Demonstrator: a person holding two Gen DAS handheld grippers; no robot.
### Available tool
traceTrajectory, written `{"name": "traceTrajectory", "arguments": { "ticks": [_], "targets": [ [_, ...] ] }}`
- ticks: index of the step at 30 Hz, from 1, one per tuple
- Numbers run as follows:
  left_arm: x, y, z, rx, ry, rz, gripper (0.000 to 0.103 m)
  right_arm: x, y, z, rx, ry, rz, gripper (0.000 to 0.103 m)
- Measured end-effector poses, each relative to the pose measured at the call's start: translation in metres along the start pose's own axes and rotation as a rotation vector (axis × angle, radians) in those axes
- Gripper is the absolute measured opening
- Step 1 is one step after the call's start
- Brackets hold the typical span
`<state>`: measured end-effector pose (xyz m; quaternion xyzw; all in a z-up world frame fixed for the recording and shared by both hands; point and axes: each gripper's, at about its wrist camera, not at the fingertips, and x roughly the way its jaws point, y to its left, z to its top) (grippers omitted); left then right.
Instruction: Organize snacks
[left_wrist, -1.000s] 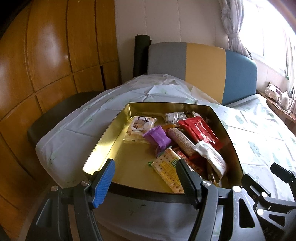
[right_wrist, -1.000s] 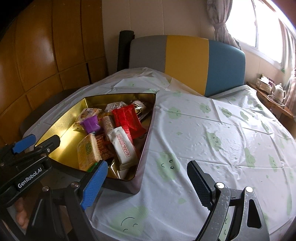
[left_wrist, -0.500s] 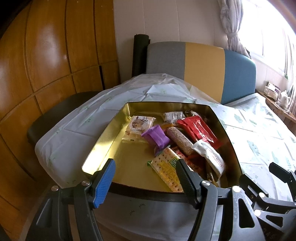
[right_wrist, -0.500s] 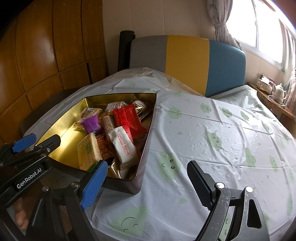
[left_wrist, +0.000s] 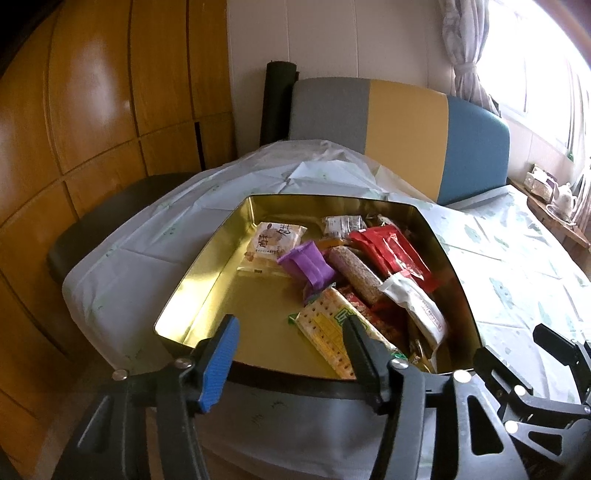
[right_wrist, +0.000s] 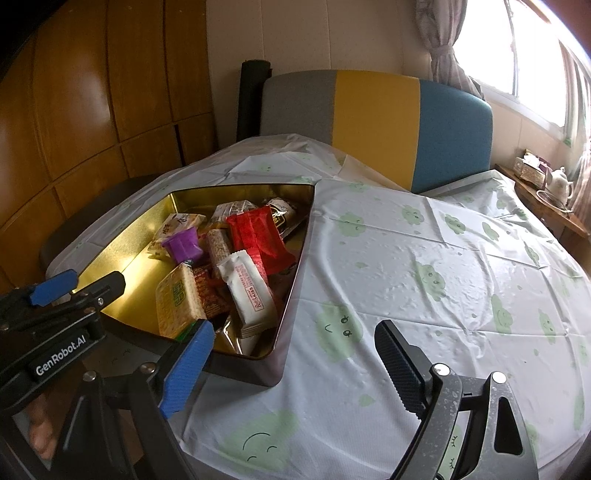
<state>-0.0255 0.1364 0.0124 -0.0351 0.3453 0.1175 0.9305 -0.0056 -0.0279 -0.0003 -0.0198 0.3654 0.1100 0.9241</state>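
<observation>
A shiny gold metal tin (left_wrist: 207, 295), shallow with angled walls, sits on a bench draped in a thin, crinkly plastic cloth (right_wrist: 424, 258) printed with pale green smiling clouds. The snacks lie heaped toward the tin's 3 o'clock side, leaving its 9 o'clock half bare: a purple wrapped sweet (left_wrist: 308, 263), a speckled round cereal bar (left_wrist: 354, 269), glossy red foil packets (left_wrist: 391, 251), a white sachet (left_wrist: 417, 306), a flat dimpled cracker pack (left_wrist: 328, 328) and a cream pastry packet (left_wrist: 275, 240) toward 12 o'clock. The left gripper (left_wrist: 291, 354) hovers at the tin's near rim, at 6 o'clock in its own view; its jaws are closing, part open, with nothing between them. The right gripper (right_wrist: 291, 362) hangs over the cloth just beside the tin's near corner, jaws wide apart and empty. Risks, as a judgement: the slick wrappers could slip from the pads or crush if pinched hard, the crackers especially; a jaw catching the thin metal rim might tip or slide the light tin on the slippery cloth; and the two grippers sit close enough to knock together. Wooden panelling and a grey, yellow and blue padded seat back (right_wrist: 369, 122) stand behind.
</observation>
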Motion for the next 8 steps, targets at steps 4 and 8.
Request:
{"name": "traceTrajectory", "arguments": {
  "ticks": [4, 8],
  "targets": [
    [-0.0034, 0.0015, 0.0013, -0.007, -0.022, -0.009, 0.045, 0.0004, 0.0001, -0.0004, 0.000, 0.000, 0.001, 0.090],
    [-0.0031, 0.0014, 0.0028, -0.002, -0.012, -0.006, 0.045, 0.0007, -0.0021, -0.0001, 0.009, 0.003, 0.007, 0.090]
  ]
}}
